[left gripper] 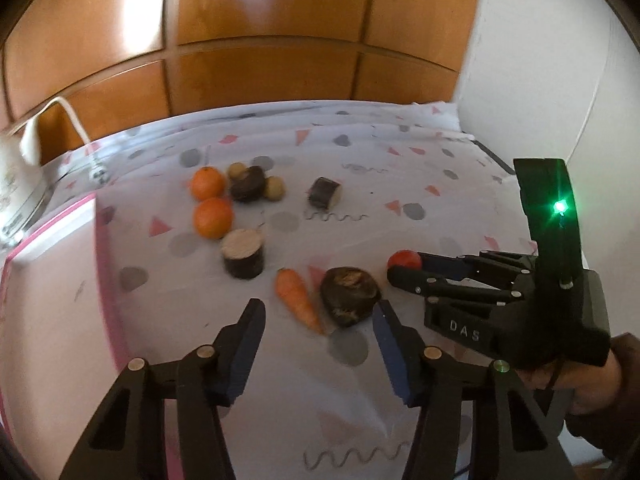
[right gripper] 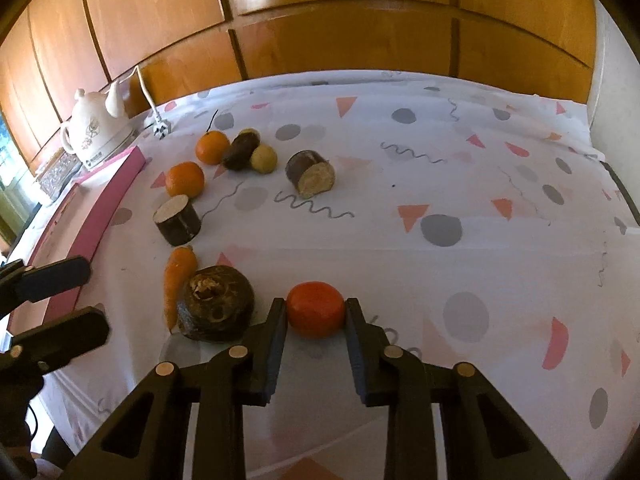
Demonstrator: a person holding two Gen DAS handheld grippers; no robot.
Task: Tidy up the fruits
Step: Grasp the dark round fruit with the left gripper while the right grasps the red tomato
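Tomato point(right gripper: 316, 314): round, smooth, red-orange, slightly flattened on top; it sits on the patterned tablecloth point(right gripper: 440, 152) at the near edge of the spread, just right of the dark root.
Right gripper point(right gripper: 316, 316): its two fingers press against the tomato's left and right sides, clasping it.
Left gripper point(left gripper: 318, 316): spread wide with nothing between the fingers, hovering over the cloth near the carrot and the dark root.
Oranges: two, bright and round, one point(right gripper: 213, 147) farther back, one point(right gripper: 185, 179) nearer, both on the left side of the cloth.
Carrot point(right gripper: 178, 280): one, tapered, its side touching the dark root.
Dark root point(right gripper: 216, 308): one, a knobbly brown-black lump with a rough pale crown.
Cut dark cylinders: three, with pale cut faces; one point(right gripper: 178, 220) upright near the carrot, one point(right gripper: 311, 176) on its side apart from the rest, one point(right gripper: 240, 151) among the small fruits.
Small yellowish round fruits: two counted in the left view, one point(right gripper: 264, 159) plain in the right view.
Kettle point(right gripper: 96, 130): one, white, at the far left beside a pink board point(right gripper: 108, 188).
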